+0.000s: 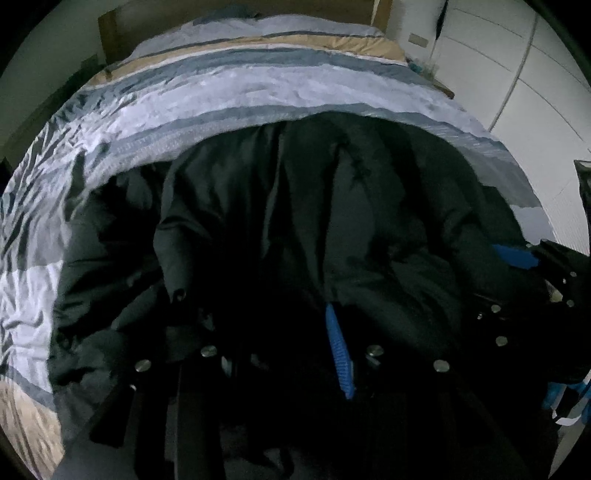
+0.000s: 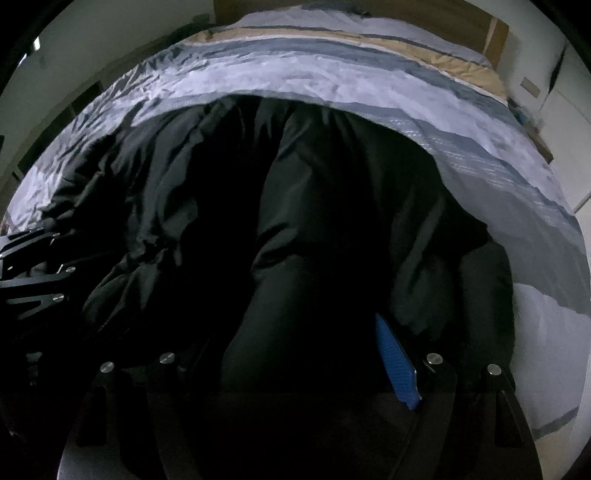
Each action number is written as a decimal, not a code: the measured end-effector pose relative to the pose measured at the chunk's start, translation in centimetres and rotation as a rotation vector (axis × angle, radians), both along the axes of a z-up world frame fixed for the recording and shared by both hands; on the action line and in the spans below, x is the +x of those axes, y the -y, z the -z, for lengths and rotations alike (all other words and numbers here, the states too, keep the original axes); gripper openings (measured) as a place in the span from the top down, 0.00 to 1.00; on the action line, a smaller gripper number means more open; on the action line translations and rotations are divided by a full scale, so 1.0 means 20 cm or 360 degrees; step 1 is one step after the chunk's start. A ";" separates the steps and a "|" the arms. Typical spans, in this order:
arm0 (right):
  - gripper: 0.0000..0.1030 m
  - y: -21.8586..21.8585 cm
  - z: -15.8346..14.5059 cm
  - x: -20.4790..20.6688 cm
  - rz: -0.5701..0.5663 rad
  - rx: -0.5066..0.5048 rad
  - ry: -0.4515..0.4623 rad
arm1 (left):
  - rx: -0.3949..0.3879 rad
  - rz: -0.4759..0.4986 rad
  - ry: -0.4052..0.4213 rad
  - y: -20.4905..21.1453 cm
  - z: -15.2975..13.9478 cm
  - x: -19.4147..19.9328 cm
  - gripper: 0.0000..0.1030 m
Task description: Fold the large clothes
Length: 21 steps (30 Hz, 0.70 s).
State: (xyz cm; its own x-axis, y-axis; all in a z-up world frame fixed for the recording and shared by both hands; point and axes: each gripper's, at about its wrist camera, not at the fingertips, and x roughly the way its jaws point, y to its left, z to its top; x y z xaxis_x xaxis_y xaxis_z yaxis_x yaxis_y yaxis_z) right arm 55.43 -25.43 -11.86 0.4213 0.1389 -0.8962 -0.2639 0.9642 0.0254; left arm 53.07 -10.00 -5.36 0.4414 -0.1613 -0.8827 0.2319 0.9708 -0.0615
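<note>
Where dark, jacket (image 1: 295, 221) folds (indistinct).

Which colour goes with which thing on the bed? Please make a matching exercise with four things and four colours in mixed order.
Things:
1. coat
2. finger pad of the left tongs
3. headboard
4. widest stripe of the bedcover

Colours:
a. brown wood
b. pale white-lilac
c. black
d. blue

Pairs: 1-c, 2-d, 3-a, 4-b
</note>
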 end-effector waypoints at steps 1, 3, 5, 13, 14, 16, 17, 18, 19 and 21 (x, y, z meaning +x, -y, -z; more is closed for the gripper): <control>0.24 0.01 -0.02 -0.02 0.0015 0.0016 -0.0001 | 0.0005 0.0012 0.0006 0.00 -0.03 -0.02 0.64; 0.24 0.04 -0.05 -0.07 0.0059 0.0056 -0.0004 | 0.0008 0.0027 0.0014 0.01 -0.07 -0.05 0.64; 0.24 0.06 -0.08 -0.11 0.0092 0.0093 -0.0002 | 0.0007 0.0034 0.0022 0.01 -0.13 -0.09 0.64; 0.24 0.08 -0.22 -0.32 0.0142 0.0130 0.0026 | 0.0016 0.0064 0.0058 0.03 -0.30 -0.24 0.64; 0.24 0.08 -0.23 -0.35 0.0136 0.0119 0.0027 | 0.0016 0.0070 0.0061 0.02 -0.32 -0.26 0.64; 0.24 0.08 -0.26 -0.40 0.0131 0.0114 0.0023 | 0.0022 0.0080 0.0070 0.03 -0.36 -0.30 0.64; 0.24 0.09 -0.27 -0.43 0.0137 0.0126 0.0015 | 0.0022 0.0085 0.0074 0.03 -0.37 -0.31 0.64; 0.24 0.10 -0.28 -0.45 0.0144 0.0135 0.0011 | 0.0023 0.0091 0.0077 0.03 -0.39 -0.32 0.64; 0.24 0.11 -0.30 -0.48 0.0157 0.0146 0.0009 | 0.0025 0.0096 0.0080 0.03 -0.40 -0.33 0.64; 0.24 0.13 -0.32 -0.52 0.0176 0.0153 0.0010 | 0.0031 0.0105 0.0090 0.03 -0.43 -0.36 0.62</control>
State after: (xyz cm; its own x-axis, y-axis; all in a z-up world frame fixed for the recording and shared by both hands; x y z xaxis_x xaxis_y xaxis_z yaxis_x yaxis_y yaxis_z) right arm 45.01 -27.94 -5.44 0.4446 0.1764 -0.8782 -0.1565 0.9806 0.1178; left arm 45.84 -10.56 3.23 0.4796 -0.1749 -0.8599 0.2981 0.9541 -0.0278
